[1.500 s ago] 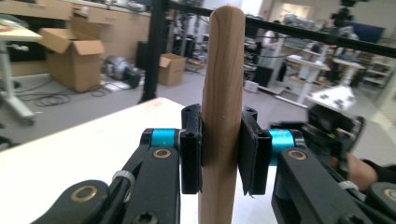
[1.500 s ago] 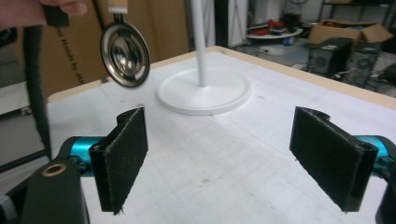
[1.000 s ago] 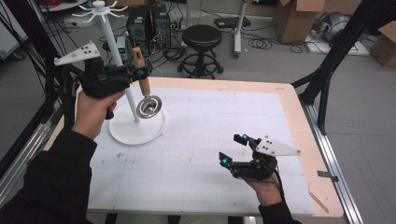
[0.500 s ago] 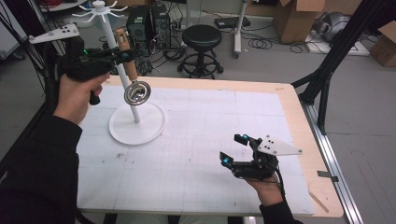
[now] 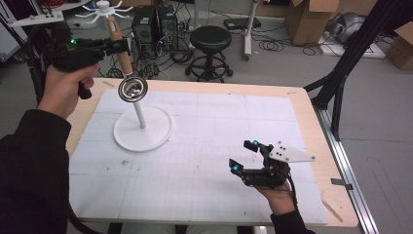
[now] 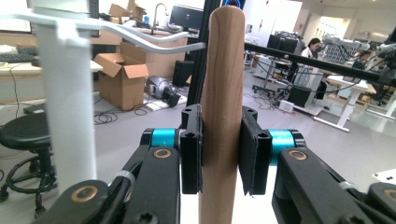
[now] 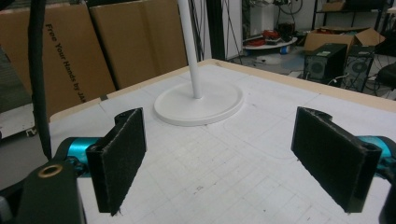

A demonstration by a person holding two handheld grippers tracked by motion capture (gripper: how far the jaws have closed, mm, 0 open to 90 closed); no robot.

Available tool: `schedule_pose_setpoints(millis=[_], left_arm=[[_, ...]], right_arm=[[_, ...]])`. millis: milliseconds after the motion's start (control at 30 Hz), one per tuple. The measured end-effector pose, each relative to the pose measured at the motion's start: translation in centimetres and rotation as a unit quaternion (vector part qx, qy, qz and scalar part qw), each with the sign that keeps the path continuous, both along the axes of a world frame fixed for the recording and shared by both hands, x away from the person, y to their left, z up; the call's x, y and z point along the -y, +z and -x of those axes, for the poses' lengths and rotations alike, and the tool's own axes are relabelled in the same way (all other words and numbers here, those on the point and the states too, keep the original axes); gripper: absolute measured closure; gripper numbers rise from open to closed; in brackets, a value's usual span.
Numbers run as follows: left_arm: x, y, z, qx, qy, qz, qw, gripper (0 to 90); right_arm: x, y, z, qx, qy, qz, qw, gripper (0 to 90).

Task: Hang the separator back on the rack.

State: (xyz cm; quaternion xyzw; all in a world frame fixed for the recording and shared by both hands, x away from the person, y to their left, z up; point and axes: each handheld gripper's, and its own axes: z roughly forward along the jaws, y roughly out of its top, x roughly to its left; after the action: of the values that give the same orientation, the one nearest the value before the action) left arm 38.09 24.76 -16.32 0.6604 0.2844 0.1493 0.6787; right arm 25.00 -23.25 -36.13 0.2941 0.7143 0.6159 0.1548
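A black stool (image 5: 210, 46) and cardboard boxes (image 5: 306, 19) stand on the cable-strewn grey floor (image 5: 380, 107).

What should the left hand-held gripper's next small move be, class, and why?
Probably carry the utensil sideways towards a hook of the white rack. The left hand-held gripper is shut on the wooden handle, holding the metal strainer high beside the rack's post, and a hook arm lies close by. The right hand-held gripper rests open.

Black stool (image 5: 210, 39) on floor behind table (image 5: 311, 122), w/ PC towers (image 5: 156, 22) beside it. Cardboard boxes (image 5: 311, 19) far right.
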Motion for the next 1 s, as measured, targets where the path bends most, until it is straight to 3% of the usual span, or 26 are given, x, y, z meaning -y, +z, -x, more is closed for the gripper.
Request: schedule_pose_setpoints(millis=[267, 367, 500, 600, 700, 900, 1000], left_arm=[[-0.6, -0.4, -0.8, -0.017, 0.012, 0.001, 0.9998, 72.7], [-0.6, -0.5, -1.0, -0.021, 0.017, -0.009, 0.9996, 72.7], [-0.6, -0.7, -0.7, -0.011, 0.034, -0.009, 0.9993, 71.6], [-0.9, -1.2, -0.1, -0.005, 0.068, -0.009, 0.9976, 52.7], [-1.7, -2.0, 0.6, 0.001, 0.087, -0.007, 0.9961, 43.0], [-3.7, -4.9, 2.9, -0.006, 0.095, 0.010, 0.9954, 37.9], [-4.0, -6.8, 4.4, -0.002, 0.095, 0.004, 0.9954, 33.5]], right_arm=[[-0.1, 0.0, 0.1, 0.000, 0.003, 0.000, 1.0000, 17.0], [-0.1, 0.0, 0.1, 0.002, 0.003, 0.000, 1.0000, 17.0], [0.2, 0.1, 0.1, 0.002, -0.001, -0.003, 1.0000, 17.0], [0.5, 0.1, 0.1, 0.003, -0.007, 0.000, 1.0000, 17.0], [0.9, 0.1, 0.2, 0.002, -0.014, -0.002, 0.9999, 17.0], [1.5, 0.2, 0.3, 0.006, -0.029, 0.003, 0.9996, 17.0], [2.1, -0.1, 0.4, 0.006, -0.047, 0.011, 0.9988, 17.0]])
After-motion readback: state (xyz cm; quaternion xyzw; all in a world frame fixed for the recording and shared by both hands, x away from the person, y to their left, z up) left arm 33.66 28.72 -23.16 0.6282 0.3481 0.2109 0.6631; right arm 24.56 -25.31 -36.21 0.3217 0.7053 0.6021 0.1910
